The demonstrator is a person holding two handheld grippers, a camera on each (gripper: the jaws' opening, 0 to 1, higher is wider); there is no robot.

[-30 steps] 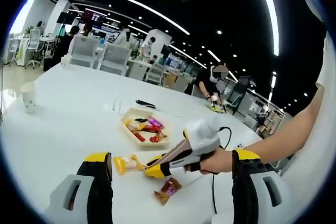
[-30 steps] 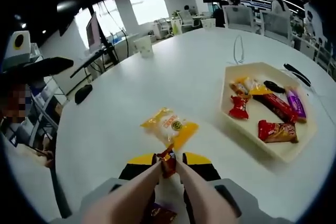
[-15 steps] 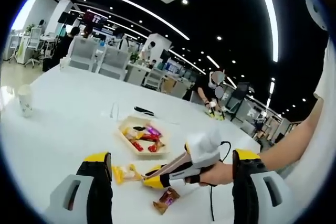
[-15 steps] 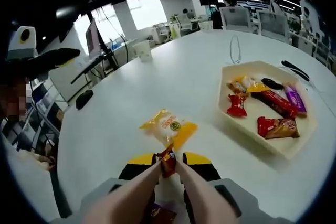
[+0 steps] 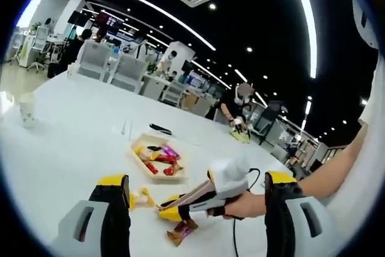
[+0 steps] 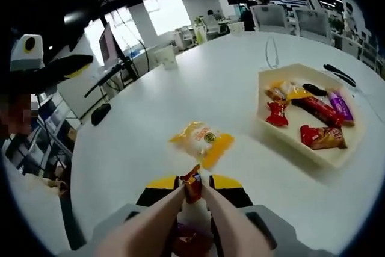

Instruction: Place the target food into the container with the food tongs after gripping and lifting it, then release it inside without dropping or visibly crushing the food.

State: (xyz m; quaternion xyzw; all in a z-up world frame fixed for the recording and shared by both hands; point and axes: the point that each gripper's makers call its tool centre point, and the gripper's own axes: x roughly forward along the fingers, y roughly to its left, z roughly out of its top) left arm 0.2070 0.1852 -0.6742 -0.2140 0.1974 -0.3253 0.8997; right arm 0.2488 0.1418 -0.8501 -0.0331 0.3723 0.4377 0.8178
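Note:
My right gripper [image 6: 194, 194] is shut on a pair of pale food tongs [image 6: 207, 209] that rise between its yellow-tipped jaws. The tong tips pinch a small red-brown wrapped candy [image 6: 192, 183] just above the white table. A yellow snack packet [image 6: 201, 142] lies flat ahead of it. The cream tray [image 6: 263, 97] with several wrapped sweets stands to the right. In the left gripper view, my left gripper [image 5: 197, 180] is open and holds nothing, above the table. Below it a hand holds the right gripper [image 5: 171, 210] near the yellow packet [image 5: 141, 197] and a brown candy [image 5: 180, 233]. The tray [image 5: 133, 148] stands beyond.
A paper cup [image 6: 166, 55] stands at the far side of the table, a black mouse [image 6: 101, 112] at its left edge. A white cable [image 6: 272, 52] and a black pen [image 6: 340, 76] lie behind the tray. Office chairs and people are in the background.
The left gripper view has drawn back and up, so the table things look smaller. The right gripper with tongs and candy has shifted slightly; the yellow packet now sits a little further right in its view.

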